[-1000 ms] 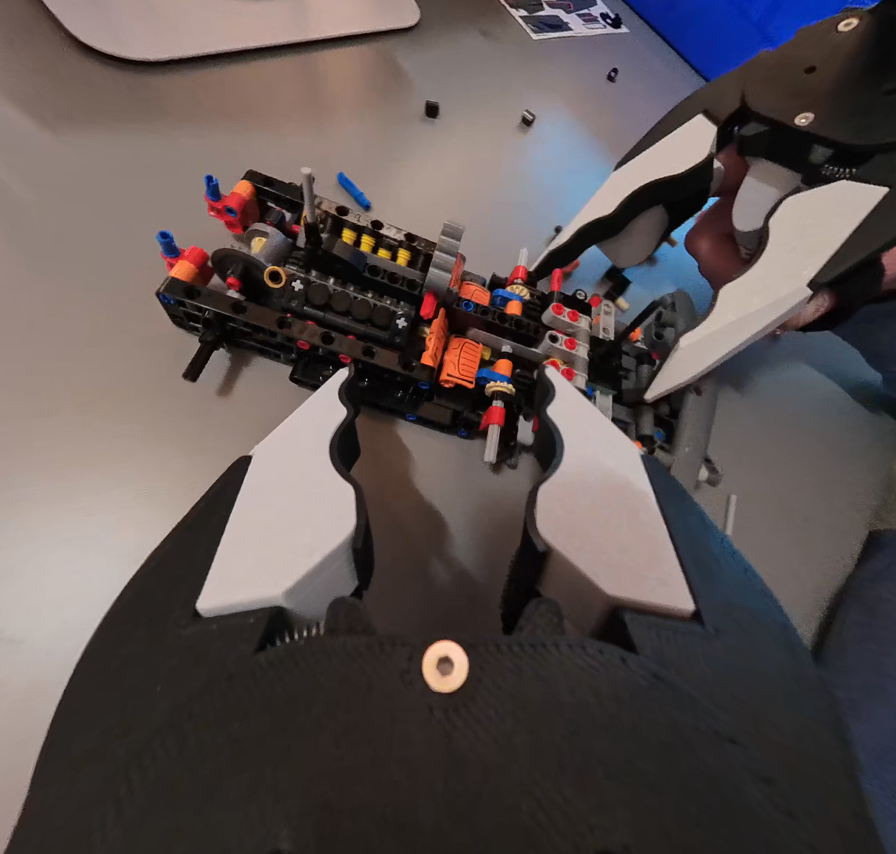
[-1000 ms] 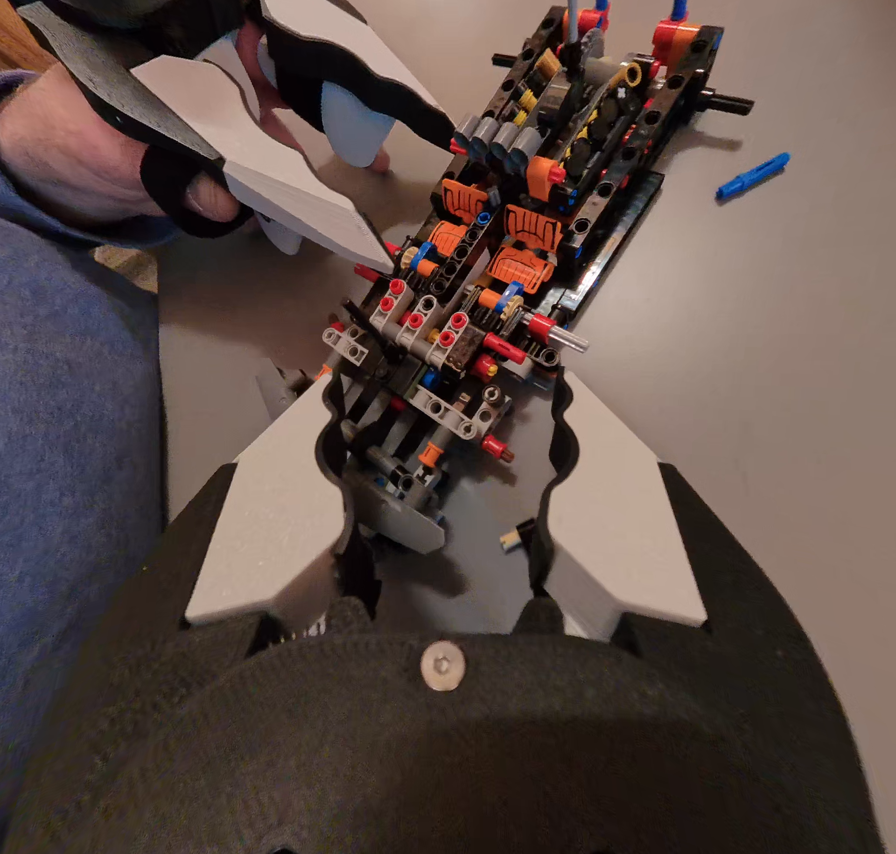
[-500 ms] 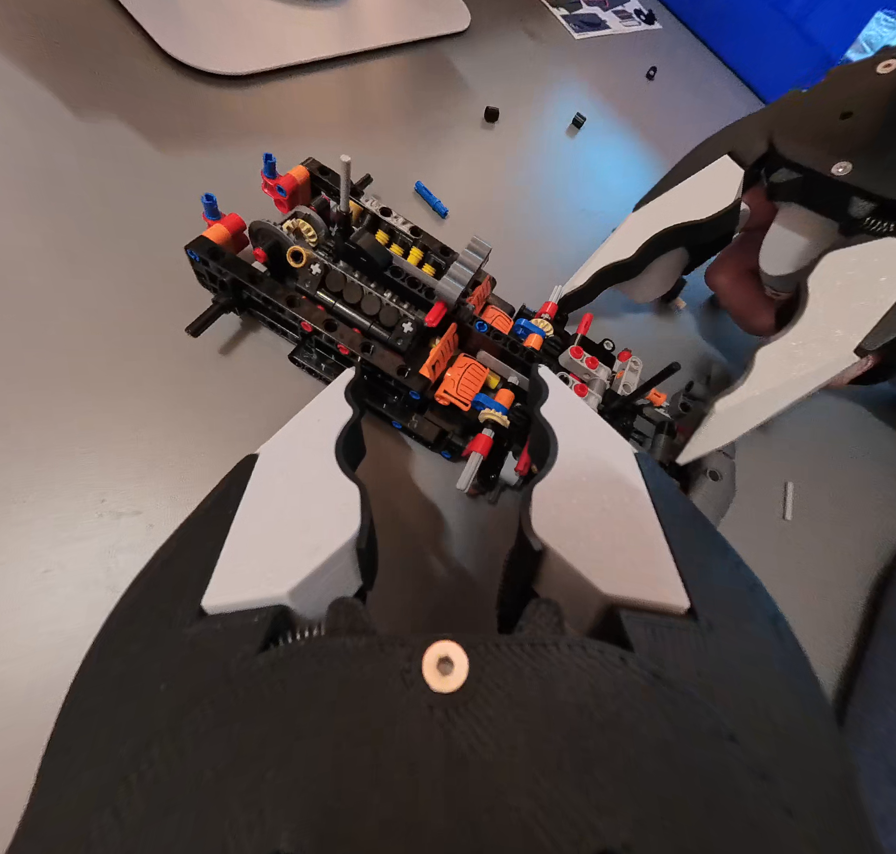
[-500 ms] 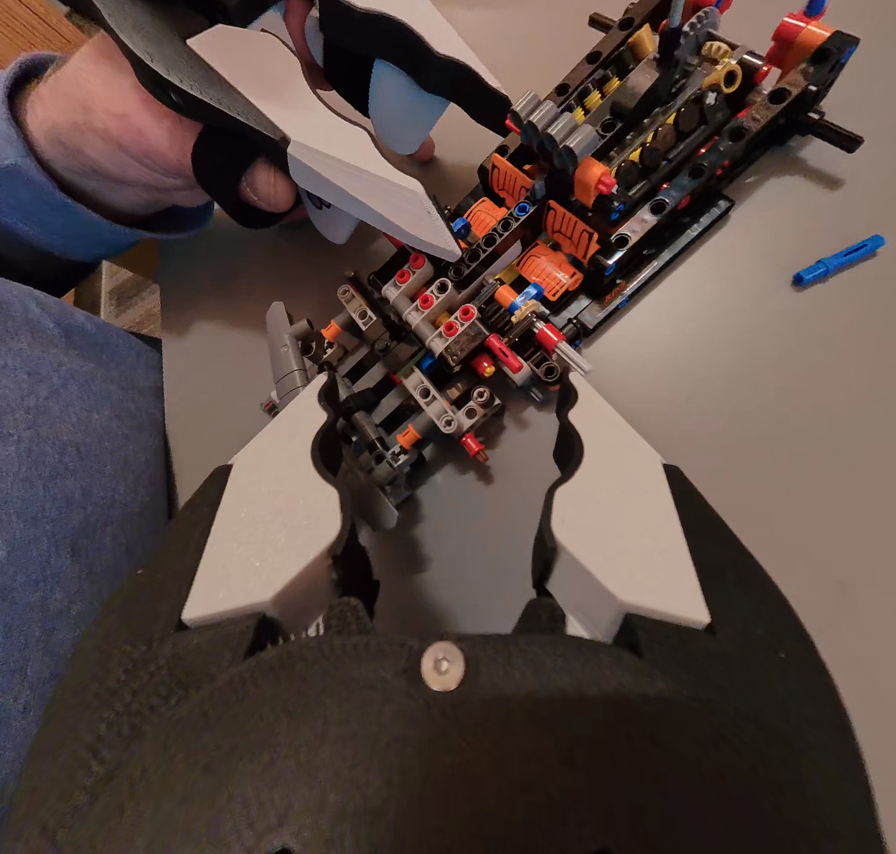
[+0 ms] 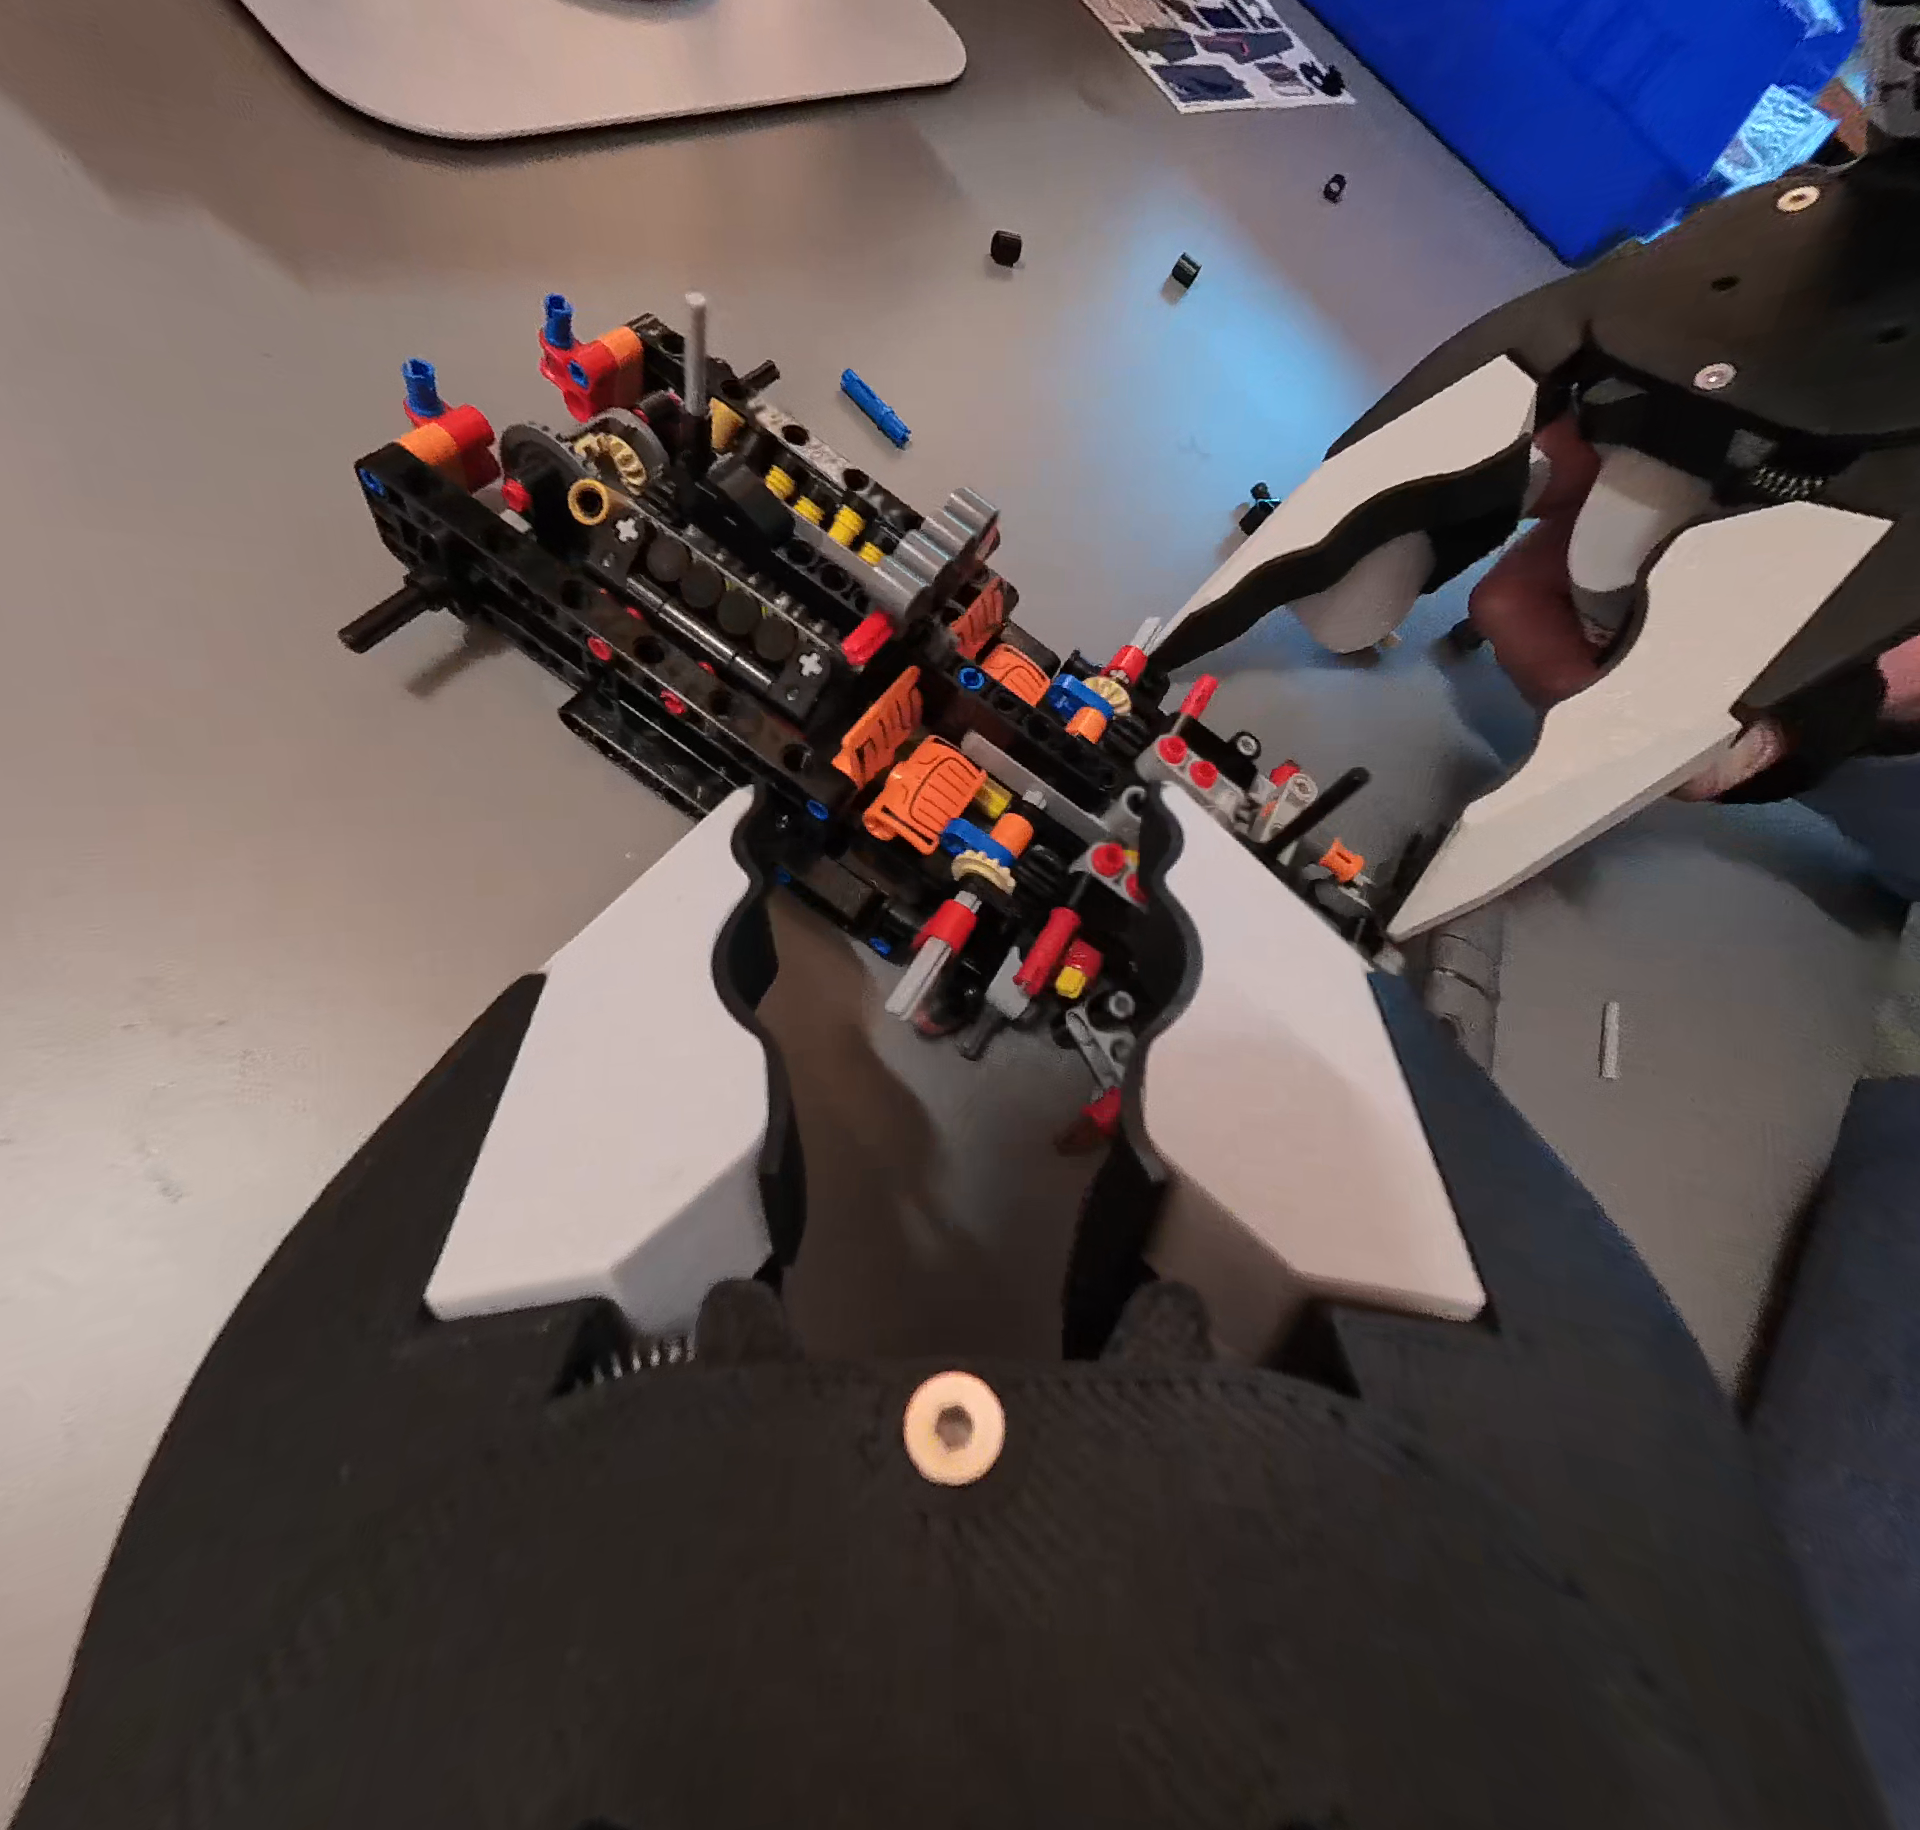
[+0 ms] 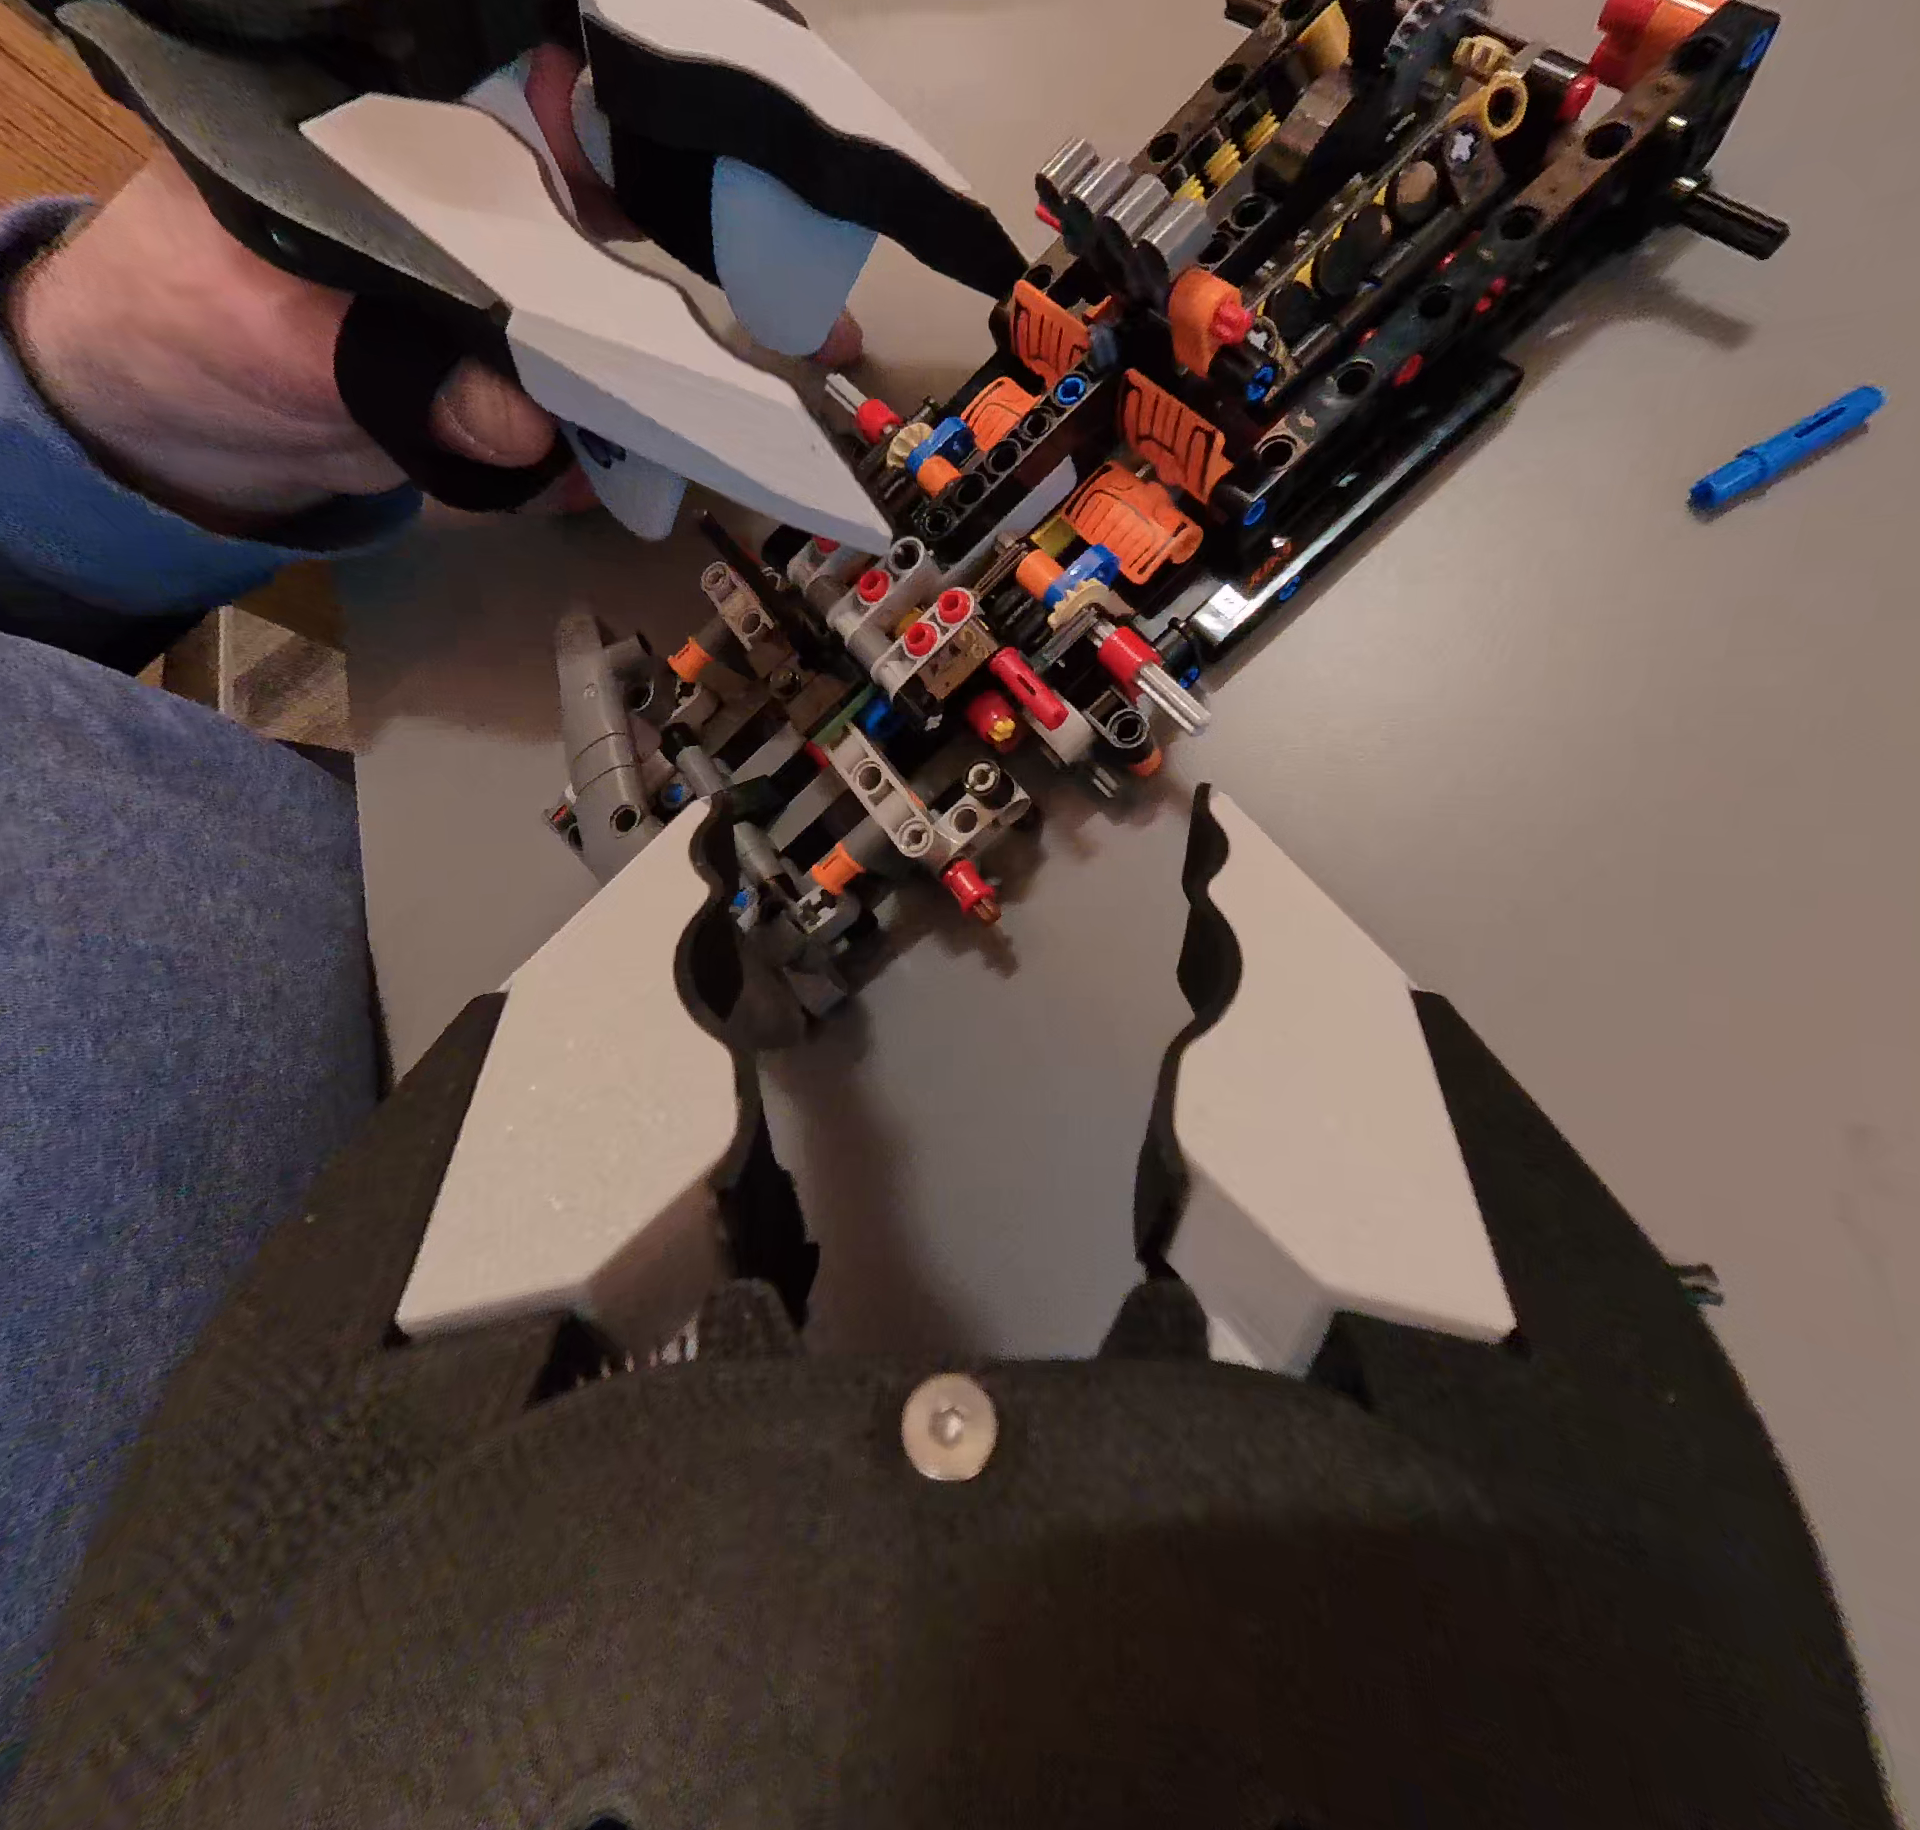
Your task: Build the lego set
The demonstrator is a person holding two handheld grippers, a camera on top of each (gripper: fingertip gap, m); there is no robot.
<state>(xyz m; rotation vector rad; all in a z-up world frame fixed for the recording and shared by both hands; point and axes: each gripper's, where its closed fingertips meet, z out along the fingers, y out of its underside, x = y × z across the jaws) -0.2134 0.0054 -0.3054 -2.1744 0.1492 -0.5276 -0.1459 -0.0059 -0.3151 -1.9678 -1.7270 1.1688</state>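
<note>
While the long lego car frame [image 5: 790,637] lies on the grey table [image 5: 208,845], both grippers sit at its near end with fingers wide apart, holding nothing. I think the step is getting a grip: next the left gripper [image 5: 956,876] and right gripper [image 6: 956,866] must close gently on the frame.

A desk in an office or home. Ahead of the left gripper [image 5: 951,845] lie a rounded grey monitor base [image 5: 582,35] and a blue plastic bin [image 5: 1538,45].
</note>
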